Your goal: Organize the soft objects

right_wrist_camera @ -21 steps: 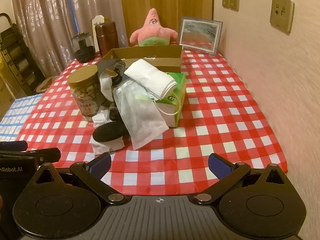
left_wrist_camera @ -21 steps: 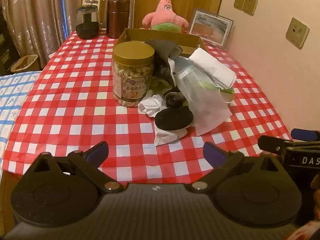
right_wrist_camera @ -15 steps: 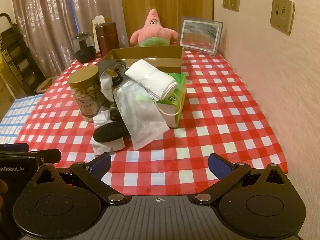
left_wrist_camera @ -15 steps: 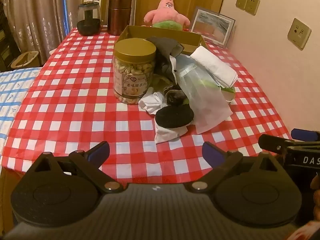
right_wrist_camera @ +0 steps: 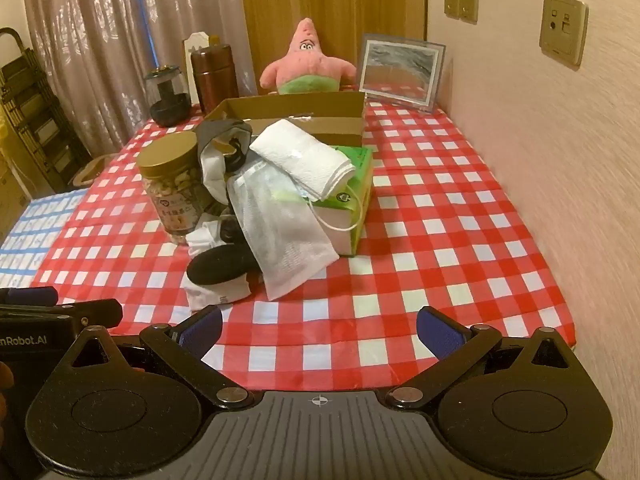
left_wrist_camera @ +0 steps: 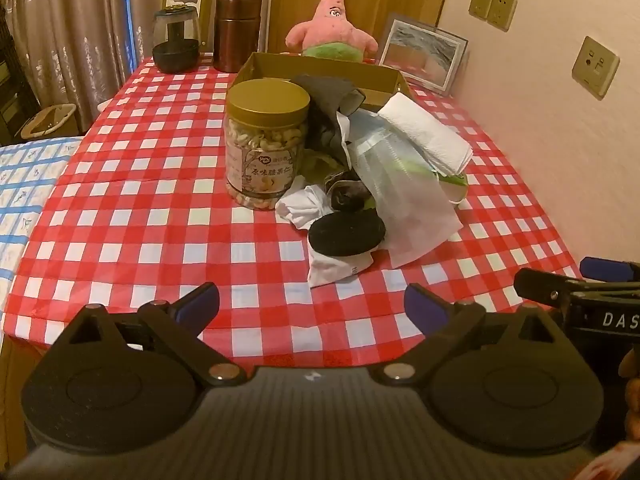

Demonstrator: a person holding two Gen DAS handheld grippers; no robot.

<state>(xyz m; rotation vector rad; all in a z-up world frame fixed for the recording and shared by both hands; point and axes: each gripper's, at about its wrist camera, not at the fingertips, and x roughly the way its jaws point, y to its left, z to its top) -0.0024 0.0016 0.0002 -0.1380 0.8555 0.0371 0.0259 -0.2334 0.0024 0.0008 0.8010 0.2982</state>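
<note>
A heap of soft things lies mid-table: a folded white towel (left_wrist_camera: 428, 136) (right_wrist_camera: 304, 158), a sheer white mesh bag (left_wrist_camera: 404, 196) (right_wrist_camera: 280, 220), a black sock (left_wrist_camera: 346, 234) (right_wrist_camera: 222, 262), white cloth (left_wrist_camera: 336, 270) and a dark grey garment (left_wrist_camera: 328, 92). An open cardboard box (left_wrist_camera: 324, 70) (right_wrist_camera: 296, 114) stands behind the heap. My left gripper (left_wrist_camera: 312, 306) is open and empty above the table's near edge. My right gripper (right_wrist_camera: 320, 326) is open and empty there too, to the right of the left one.
A gold-lidded nut jar (left_wrist_camera: 266, 144) stands left of the heap. A green tissue box (right_wrist_camera: 352, 200) lies under the towel. A pink starfish plush (right_wrist_camera: 306, 60), a picture frame (right_wrist_camera: 400, 70), a brown canister (left_wrist_camera: 238, 32) and a glass jar (left_wrist_camera: 176, 40) stand at the far end. The wall runs along the right.
The left wrist view has pulled back and risen slightly, so the heap looks a little farther. The right gripper has hardly moved. Both stay open.
</note>
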